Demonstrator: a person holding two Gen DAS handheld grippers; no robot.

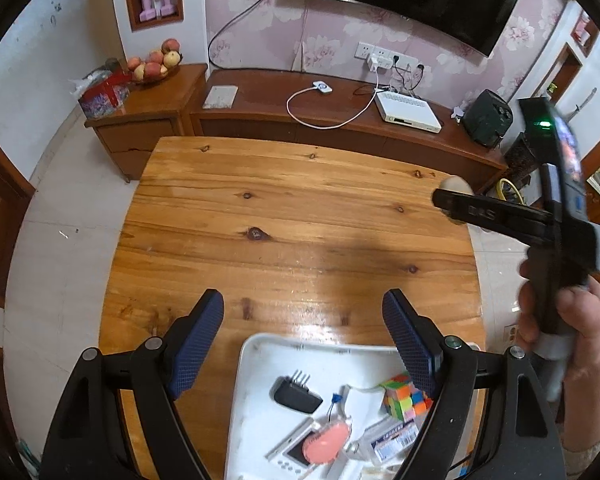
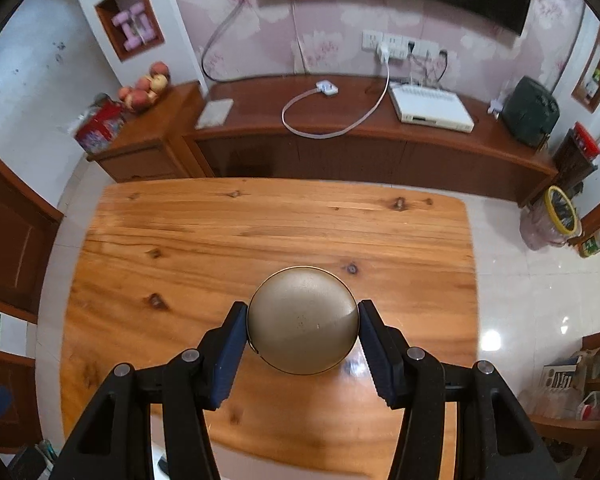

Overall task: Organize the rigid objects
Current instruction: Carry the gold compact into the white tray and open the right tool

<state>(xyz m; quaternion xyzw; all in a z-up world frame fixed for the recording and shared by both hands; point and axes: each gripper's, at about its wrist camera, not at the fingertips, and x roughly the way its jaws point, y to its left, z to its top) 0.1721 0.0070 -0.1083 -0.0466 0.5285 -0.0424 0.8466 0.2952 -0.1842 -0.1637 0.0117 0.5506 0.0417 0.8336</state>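
Observation:
My right gripper (image 2: pixel 302 330) is shut on a round gold-brown case (image 2: pixel 302 320) and holds it above the wooden table (image 2: pixel 260 224). In the left wrist view the right gripper (image 1: pixel 452 204) shows at the right edge, side on, with the case (image 1: pixel 456 185) at its tip. My left gripper (image 1: pixel 303 320) is open and empty above the near end of the table (image 1: pixel 280 208). Below it a white tray (image 1: pixel 256 356) holds a black charger (image 1: pixel 296 394), a colour cube (image 1: pixel 406 398), a pink oval item (image 1: pixel 327 438) and clear small boxes (image 1: pixel 392 436).
A long wooden TV cabinet (image 1: pixel 332 120) stands behind the table with a white set-top box (image 1: pixel 408 112), cables and a dark green speaker (image 1: pixel 488 118). A side cabinet (image 1: pixel 148 116) holds a fruit bowl (image 1: pixel 156 62). Tiled floor lies on both sides.

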